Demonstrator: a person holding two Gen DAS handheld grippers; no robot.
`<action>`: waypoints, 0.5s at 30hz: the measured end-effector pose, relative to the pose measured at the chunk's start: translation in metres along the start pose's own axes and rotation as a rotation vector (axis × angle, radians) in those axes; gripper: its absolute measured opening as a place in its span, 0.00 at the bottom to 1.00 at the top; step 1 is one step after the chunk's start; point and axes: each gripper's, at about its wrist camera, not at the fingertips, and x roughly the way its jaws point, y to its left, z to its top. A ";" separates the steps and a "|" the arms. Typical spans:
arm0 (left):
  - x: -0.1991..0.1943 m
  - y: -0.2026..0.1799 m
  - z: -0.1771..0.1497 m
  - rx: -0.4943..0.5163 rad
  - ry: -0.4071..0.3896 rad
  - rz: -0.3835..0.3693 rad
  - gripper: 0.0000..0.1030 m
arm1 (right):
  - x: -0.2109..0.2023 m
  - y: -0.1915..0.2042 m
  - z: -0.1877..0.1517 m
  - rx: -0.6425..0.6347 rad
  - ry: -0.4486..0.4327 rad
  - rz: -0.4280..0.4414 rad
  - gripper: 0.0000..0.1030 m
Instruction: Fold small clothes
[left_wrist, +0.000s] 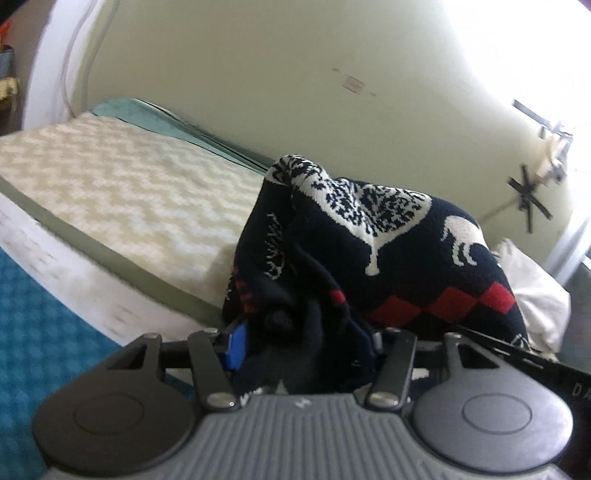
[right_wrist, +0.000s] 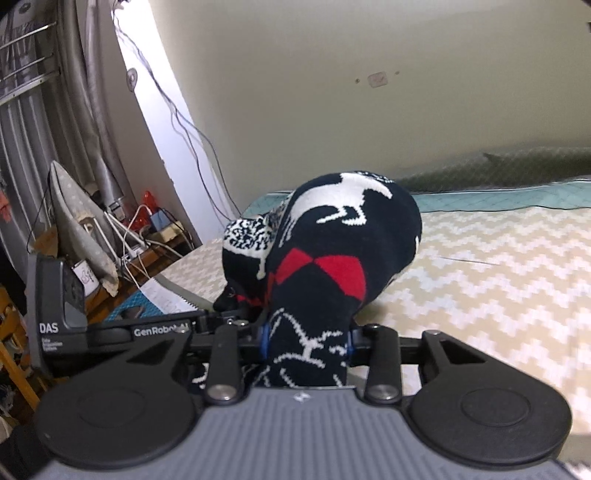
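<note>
A navy knitted sweater (left_wrist: 388, 229) with white animal and tree figures and red diamonds hangs bunched up above the bed. My left gripper (left_wrist: 303, 343) is shut on a thick wad of it, and dark fabric fills the gap between the blue pads (left_wrist: 236, 345). In the right wrist view the same sweater (right_wrist: 332, 240) bulges up in front of the camera. My right gripper (right_wrist: 306, 339) is shut on a narrower fold of it. The two grippers stand close side by side; the left one's black housing (right_wrist: 59, 306) shows beside the right one. The rest of the sweater is hidden behind the bulge.
A cream zigzag blanket (left_wrist: 129, 192) (right_wrist: 480, 277) covers the bed, with a teal sheet (right_wrist: 498, 195) along the wall. White cloth (left_wrist: 535, 295) lies to the right. An ironing board (right_wrist: 77, 225), cables and clutter stand past the bed's left end. A blue floor mat (left_wrist: 37, 314) lies below.
</note>
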 end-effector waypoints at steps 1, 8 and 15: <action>0.002 -0.012 -0.004 0.015 0.013 -0.020 0.50 | -0.009 -0.003 0.000 0.002 -0.005 -0.009 0.31; 0.027 -0.100 -0.023 0.153 0.117 -0.175 0.50 | -0.101 -0.054 -0.004 0.051 -0.069 -0.102 0.32; 0.035 -0.142 -0.024 0.227 0.151 -0.192 0.97 | -0.138 -0.121 -0.032 0.302 -0.040 -0.094 0.45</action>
